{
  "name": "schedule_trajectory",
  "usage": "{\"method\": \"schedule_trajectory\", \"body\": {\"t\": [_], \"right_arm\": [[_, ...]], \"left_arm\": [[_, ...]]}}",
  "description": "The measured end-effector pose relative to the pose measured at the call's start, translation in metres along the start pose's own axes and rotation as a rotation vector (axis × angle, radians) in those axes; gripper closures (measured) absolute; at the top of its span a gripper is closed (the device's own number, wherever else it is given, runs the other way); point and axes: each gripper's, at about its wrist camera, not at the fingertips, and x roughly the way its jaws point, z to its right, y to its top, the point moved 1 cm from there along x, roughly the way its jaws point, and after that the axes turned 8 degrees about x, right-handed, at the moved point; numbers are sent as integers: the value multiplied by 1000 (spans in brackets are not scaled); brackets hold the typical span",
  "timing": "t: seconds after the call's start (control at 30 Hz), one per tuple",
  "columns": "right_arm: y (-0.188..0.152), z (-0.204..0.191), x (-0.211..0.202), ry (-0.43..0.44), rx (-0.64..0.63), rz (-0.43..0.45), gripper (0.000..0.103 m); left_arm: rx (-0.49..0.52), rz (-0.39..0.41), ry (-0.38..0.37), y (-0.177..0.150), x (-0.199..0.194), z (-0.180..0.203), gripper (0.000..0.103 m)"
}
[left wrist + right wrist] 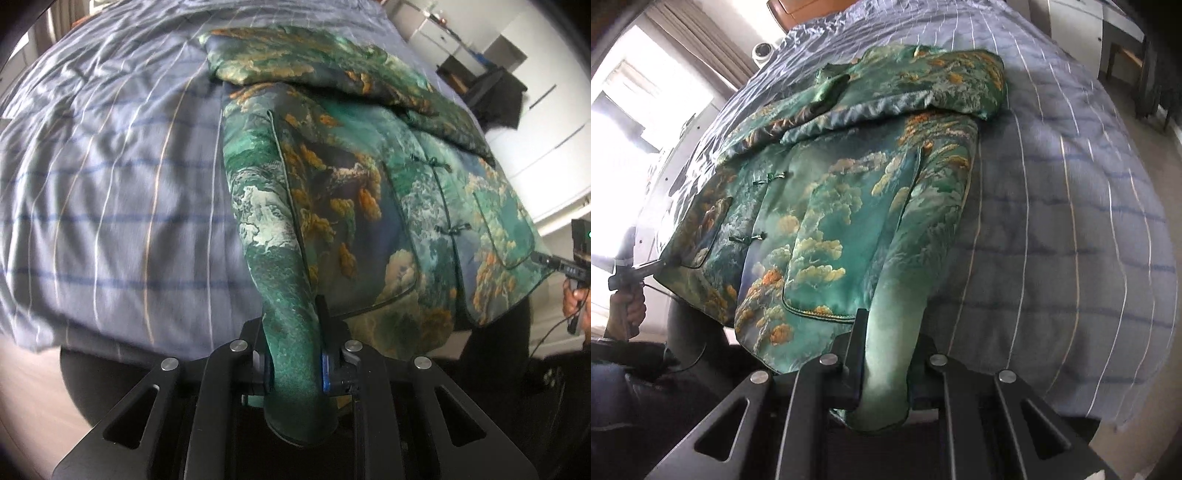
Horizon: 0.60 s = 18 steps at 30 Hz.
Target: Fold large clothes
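A green silk jacket (369,192) with an orange and white landscape print and knot buttons lies face up on the bed, its sleeves folded across the chest. It also shows in the right wrist view (831,206). My left gripper (293,354) is shut on the jacket's bottom left hem corner, at the bed's near edge. My right gripper (886,354) is shut on the bottom right hem corner. Each gripper shows in the other's view, the right one (546,260) and the left one (646,271), both at the jacket's hem.
The bed is covered by a blue-grey striped duvet (110,184) that hangs over the near edge. White cabinets (546,110) and a dark chair stand beyond the bed. A window with curtains (646,92) is at the left in the right wrist view. Wooden floor lies below.
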Motion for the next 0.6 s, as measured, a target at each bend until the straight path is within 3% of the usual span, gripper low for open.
{"method": "schedule_trajectory", "body": {"t": [0.17,0.27,0.37,0.47,0.6], "right_arm": [[-9,13,3,22,43,-77,88],[-15,16,-5,60,59,-105,89],[-1,16,-26,136,75,-103,90],[26,21,-52,225,103,-40,90],[75,22,-68,304,124,71,90]], "left_arm": [[-14,-78,-26,-22,-2,-2,87],[-10,-70,-68,-23,-15,-2,88],[-54,10,-159,-14,-42,-15,88],[-105,107,-225,10,-64,-36,89],[-135,219,-261,78,-80,-56,89]]}}
